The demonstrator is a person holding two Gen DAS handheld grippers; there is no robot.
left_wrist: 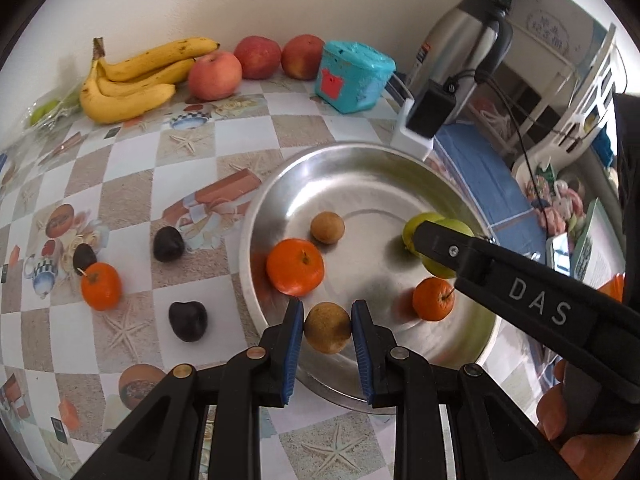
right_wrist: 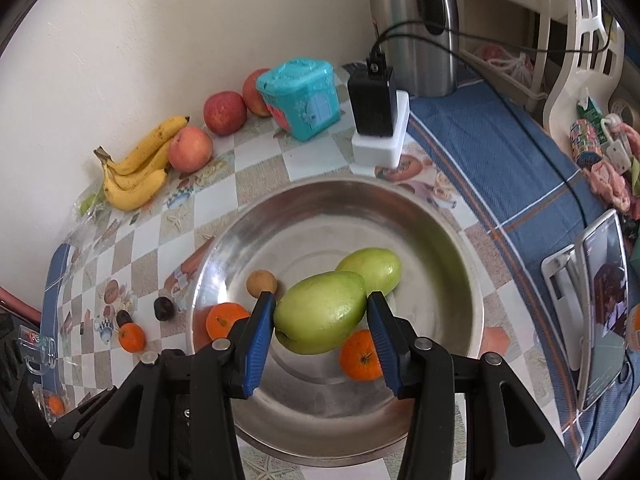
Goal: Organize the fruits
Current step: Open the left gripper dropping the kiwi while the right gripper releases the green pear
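Observation:
A steel bowl (left_wrist: 280,184) (right_wrist: 248,232) sits on the checkered table. In it lie two oranges (left_wrist: 295,267) (left_wrist: 433,299), a small brown fruit (left_wrist: 327,227) and a green fruit (right_wrist: 374,268). My left gripper (left_wrist: 327,322) is shut on a second brown fruit (left_wrist: 327,333) over the bowl's near rim. My right gripper (right_wrist: 322,312) is shut on a green fruit (right_wrist: 320,318) above the bowl; it shows in the left wrist view (left_wrist: 424,236). On the table left of the bowl lie an orange (left_wrist: 101,286) and three dark plums (left_wrist: 168,243) (left_wrist: 187,321) (left_wrist: 84,258).
Bananas (left_wrist: 132,80), three apples (left_wrist: 215,75) and a teal box (left_wrist: 352,76) line the back wall. A charger block (left_wrist: 424,118) and a steel kettle (left_wrist: 460,40) stand behind the bowl. A blue cloth (right_wrist: 500,168) and a phone (right_wrist: 600,320) lie to the right.

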